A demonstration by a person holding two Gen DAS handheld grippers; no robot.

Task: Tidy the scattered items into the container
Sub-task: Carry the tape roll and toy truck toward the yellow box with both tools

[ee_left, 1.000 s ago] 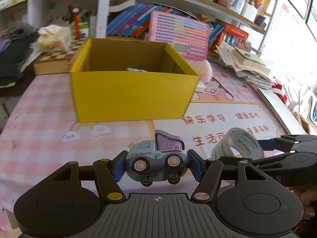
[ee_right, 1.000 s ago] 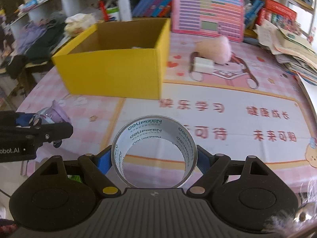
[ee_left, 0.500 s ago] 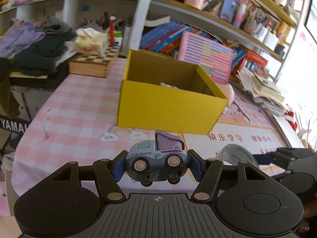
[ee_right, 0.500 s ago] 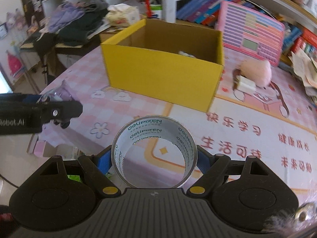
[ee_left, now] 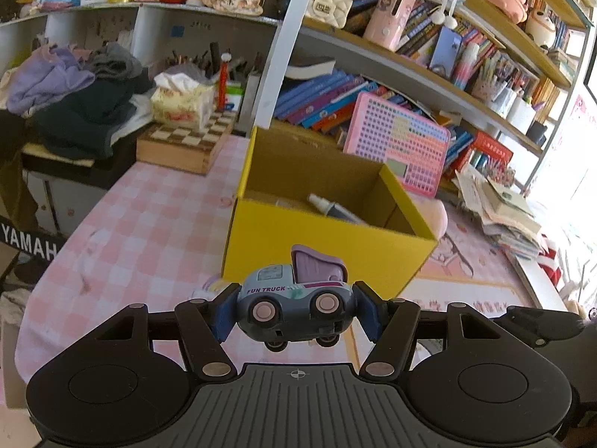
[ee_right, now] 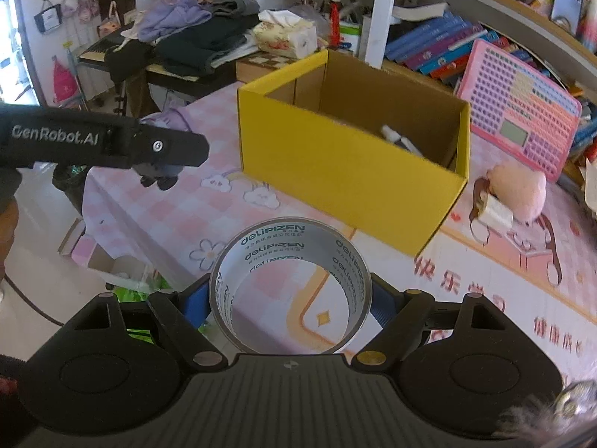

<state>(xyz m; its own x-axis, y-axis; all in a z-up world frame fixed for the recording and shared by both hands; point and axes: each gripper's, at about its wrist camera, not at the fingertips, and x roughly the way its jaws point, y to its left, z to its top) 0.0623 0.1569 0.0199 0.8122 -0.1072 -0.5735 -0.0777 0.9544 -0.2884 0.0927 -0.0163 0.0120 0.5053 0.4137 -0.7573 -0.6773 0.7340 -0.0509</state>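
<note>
A grey-blue toy truck (ee_left: 296, 300) with a purple bed hangs above the pink checked tablecloth, and my left gripper (ee_left: 296, 311) is shut on its two ends. In the right wrist view my right gripper (ee_right: 290, 300) is shut on a roll of clear tape (ee_right: 290, 287) printed with lettering. The open yellow cardboard box (ee_left: 324, 250) stands just beyond the truck, and a tube-like item (ee_left: 330, 207) lies inside it. From the right wrist view the box (ee_right: 347, 175) is ahead and slightly right. The left gripper (ee_right: 149, 145) shows at the left there, with the truck under it.
A pink fluffy thing (ee_right: 516, 190) with a small white block lies right of the box. A pink toy keyboard (ee_left: 397, 145), books and a paper stack (ee_left: 496, 205) line the far side. A chessboard box (ee_left: 186, 142), tissue box and clothes pile sit left. The table edge (ee_right: 86, 224) drops off at left.
Both grippers have lifted and swung leftward around the box, so its near corner now faces them and its inside shows. Both views have rolled. The truck and tape stay gripped.
</note>
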